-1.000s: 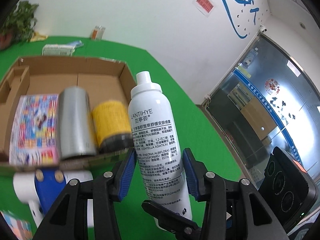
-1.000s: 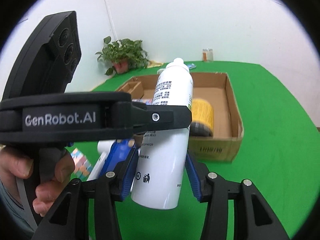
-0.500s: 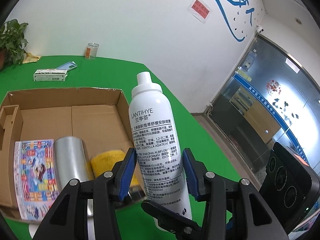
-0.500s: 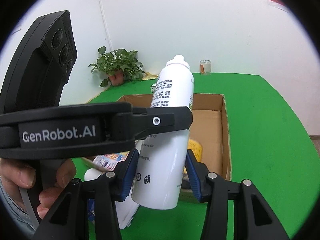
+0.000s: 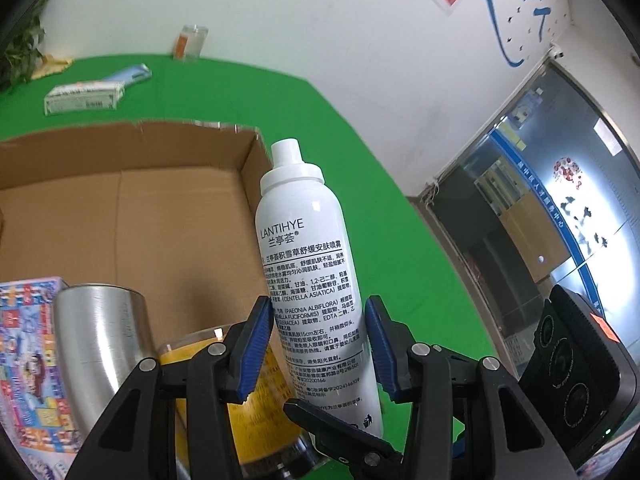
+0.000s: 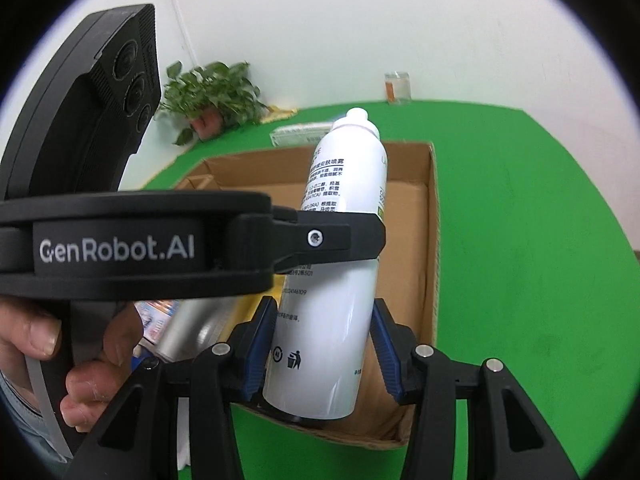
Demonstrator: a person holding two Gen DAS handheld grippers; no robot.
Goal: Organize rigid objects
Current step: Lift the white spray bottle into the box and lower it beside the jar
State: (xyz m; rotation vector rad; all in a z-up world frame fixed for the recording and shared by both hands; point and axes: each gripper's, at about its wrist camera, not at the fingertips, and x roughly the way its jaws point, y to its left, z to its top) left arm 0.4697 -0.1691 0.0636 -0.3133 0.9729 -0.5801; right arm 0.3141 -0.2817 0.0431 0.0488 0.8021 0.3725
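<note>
The yellow jar (image 5: 264, 412) is blurred and half hidden behind the left gripper (image 5: 318, 346), and the colourful box (image 5: 24, 360) is cut off at nine o'clock

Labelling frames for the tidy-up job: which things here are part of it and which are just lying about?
In the job:
- white spray bottle, clamped by both the left gripper and right gripper
- cardboard box
- in the box: steel cup, yellow jar, colourful box

Lying about:
- glass jar
- small carton
- potted plant
</note>
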